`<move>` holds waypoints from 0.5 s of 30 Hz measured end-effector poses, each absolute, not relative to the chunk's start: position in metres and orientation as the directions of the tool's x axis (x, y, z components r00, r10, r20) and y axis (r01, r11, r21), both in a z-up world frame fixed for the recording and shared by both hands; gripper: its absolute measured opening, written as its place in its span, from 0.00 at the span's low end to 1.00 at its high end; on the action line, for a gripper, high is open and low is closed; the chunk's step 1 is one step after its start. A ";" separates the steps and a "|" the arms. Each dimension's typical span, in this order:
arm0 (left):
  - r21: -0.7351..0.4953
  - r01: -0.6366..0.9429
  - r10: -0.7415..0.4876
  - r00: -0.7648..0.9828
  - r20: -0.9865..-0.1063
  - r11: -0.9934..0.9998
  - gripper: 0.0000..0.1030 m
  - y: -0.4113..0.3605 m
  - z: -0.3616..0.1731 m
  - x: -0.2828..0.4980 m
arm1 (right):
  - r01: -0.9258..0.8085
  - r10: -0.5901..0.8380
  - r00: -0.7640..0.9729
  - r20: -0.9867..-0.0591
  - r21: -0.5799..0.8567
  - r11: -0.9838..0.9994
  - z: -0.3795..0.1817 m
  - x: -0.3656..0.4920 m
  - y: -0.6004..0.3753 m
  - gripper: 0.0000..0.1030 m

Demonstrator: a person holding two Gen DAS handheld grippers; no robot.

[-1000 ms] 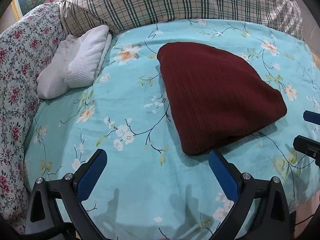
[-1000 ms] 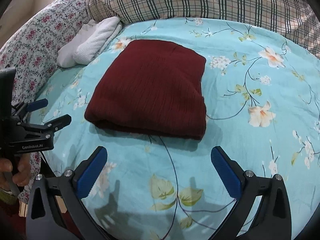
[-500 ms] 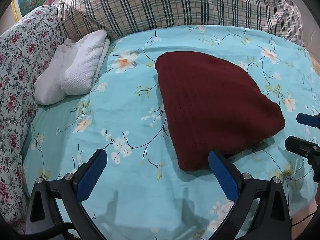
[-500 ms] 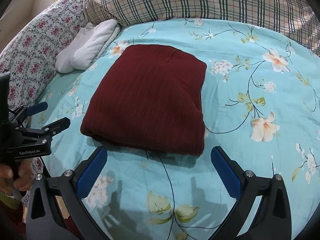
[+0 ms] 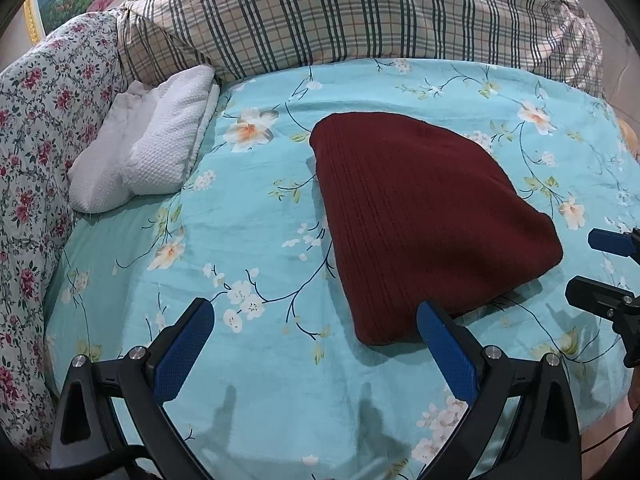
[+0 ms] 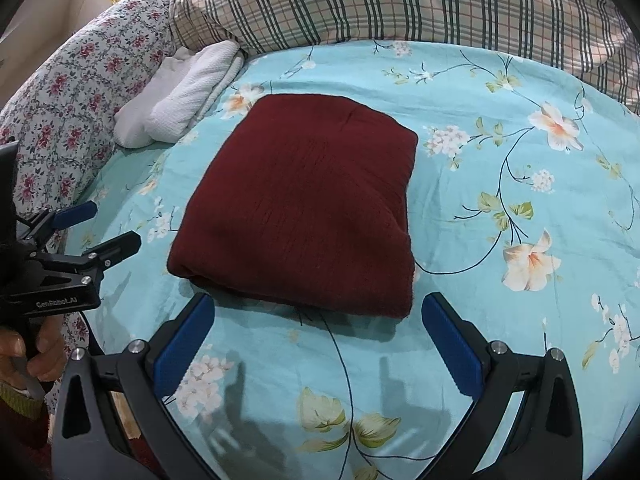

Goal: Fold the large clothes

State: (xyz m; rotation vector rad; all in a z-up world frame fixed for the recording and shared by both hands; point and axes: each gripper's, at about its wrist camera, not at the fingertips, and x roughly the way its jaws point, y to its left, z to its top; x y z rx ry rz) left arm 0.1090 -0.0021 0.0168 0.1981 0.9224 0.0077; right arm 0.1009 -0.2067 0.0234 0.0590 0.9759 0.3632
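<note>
A folded maroon knit garment (image 6: 304,208) lies flat on the bed (image 6: 500,320), on a turquoise sheet printed with flowers and branches. Behind it a plaid quilt (image 6: 400,0) is heaped along the far edge, and a floral-print pillow (image 5: 36,128) runs down the left side. A folded white textured cloth (image 5: 156,140) sits in the corner where those two meet, well apart from the garment.

The left hand-held gripper (image 5: 314,340) hovers over the near-left part of the sheet with its blue-padded fingers spread wide and nothing between them; its right pad overlaps the garment's near corner in the left wrist view, though whether it touches the knit cannot be told. The right hand-held gripper (image 6: 318,336) is likewise spread wide and empty, just in front of the garment's near folded edge, its shadow falling on the sheet.

A person's hand (image 6: 24,348) grips the left tool's handle at the picture's edge, partly cut off. The garment's type is hard to make out while folded.
</note>
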 end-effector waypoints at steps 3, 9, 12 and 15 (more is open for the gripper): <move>0.165 0.086 0.080 0.607 -0.791 0.983 0.99 -0.002 0.018 0.107 | -0.285 0.332 0.510 -0.793 0.209 0.936 0.028 0.098 -0.205 1.00; 0.155 0.088 0.071 0.606 -0.792 0.984 0.99 -0.003 0.019 0.105 | -0.298 0.338 0.512 -0.790 0.205 0.932 0.033 0.095 -0.202 1.00; 0.157 0.089 0.071 0.607 -0.792 0.984 0.99 -0.003 0.019 0.105 | -0.297 0.338 0.510 -0.791 0.206 0.932 0.033 0.093 -0.201 1.00; 0.156 0.088 0.072 0.607 -0.792 0.984 0.99 -0.003 0.020 0.104 | -0.297 0.339 0.508 -0.792 0.208 0.932 0.032 0.092 -0.200 1.00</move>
